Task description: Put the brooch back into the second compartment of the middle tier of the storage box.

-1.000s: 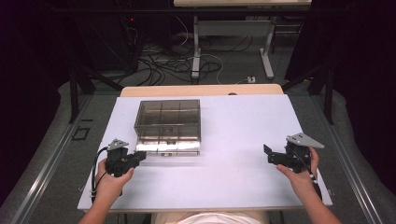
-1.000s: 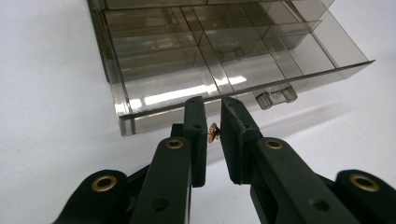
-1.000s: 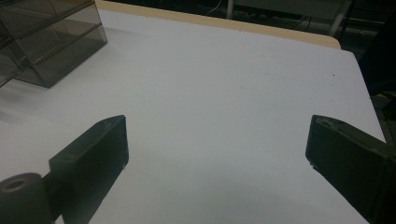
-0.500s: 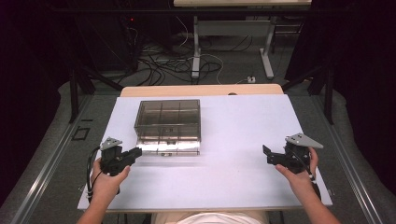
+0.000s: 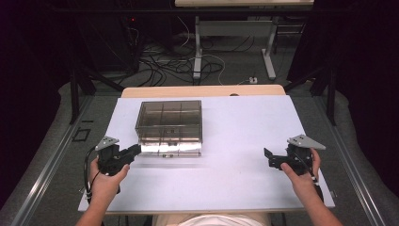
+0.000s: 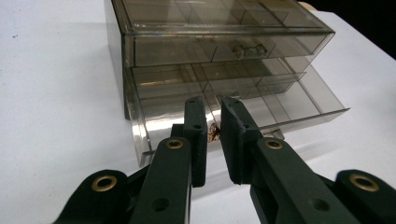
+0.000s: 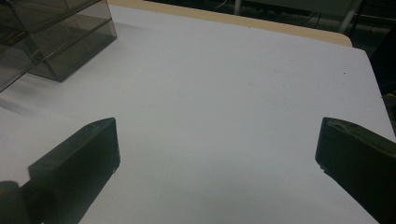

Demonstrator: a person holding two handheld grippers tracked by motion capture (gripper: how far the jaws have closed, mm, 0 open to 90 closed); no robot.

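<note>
A smoky clear drawer box (image 5: 169,117) stands on the white table (image 5: 235,179), left of centre. Its lower drawer (image 6: 299,105) is pulled out towards me. The upper drawer, with its small knob (image 6: 247,49), is in. My left gripper (image 5: 136,150) lies level by the left end of the pulled-out drawer front, jaws shut to a narrow slit (image 6: 214,105). The lower drawer's brass knob (image 6: 214,133) shows in that slit, beyond the pads. My right gripper (image 5: 269,157) rests at the right of the table, open, with bare table between its fingers (image 7: 74,163).
The box (image 7: 56,42) sits well to the left of the right gripper. A tan board (image 5: 202,90) edges the table's far side. Beyond it stand a table frame and cables (image 5: 197,61) on the floor.
The left hand and gripper have slid a little to the left, off the drawer front. The drawer and the right gripper have stayed put.
</note>
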